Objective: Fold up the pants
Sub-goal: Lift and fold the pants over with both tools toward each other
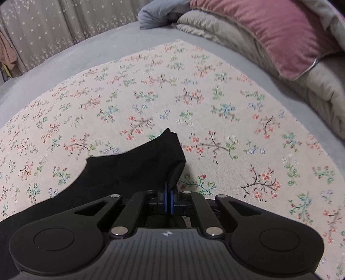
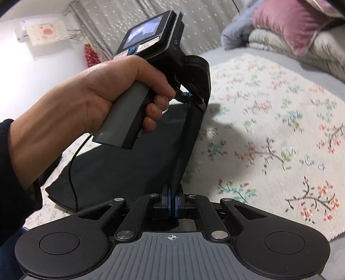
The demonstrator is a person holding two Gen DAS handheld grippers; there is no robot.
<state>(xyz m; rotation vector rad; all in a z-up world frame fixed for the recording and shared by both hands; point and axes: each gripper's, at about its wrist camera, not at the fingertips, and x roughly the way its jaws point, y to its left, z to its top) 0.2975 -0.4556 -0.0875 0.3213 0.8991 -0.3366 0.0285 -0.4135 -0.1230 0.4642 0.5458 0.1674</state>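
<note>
Black pants (image 1: 138, 170) lie on a floral cloth (image 1: 194, 90) spread on a bed. In the left wrist view my left gripper (image 1: 168, 195) is shut on an edge of the pants, which spread away to the left. In the right wrist view my right gripper (image 2: 172, 197) is shut on the same black pants (image 2: 120, 170), holding an edge stretched up toward the left gripper (image 2: 187, 95), held in a hand above the cloth. The fabric hangs taut between the two grippers, lifted off the floral cloth (image 2: 269, 129).
A pink pillow (image 1: 273, 30) on a folded beige quilt (image 1: 319, 90) lies at the far right. A blue-grey bundle (image 1: 159, 13) sits at the head of the grey bed sheet (image 1: 64, 62). A star-patterned curtain (image 1: 54, 28) hangs behind.
</note>
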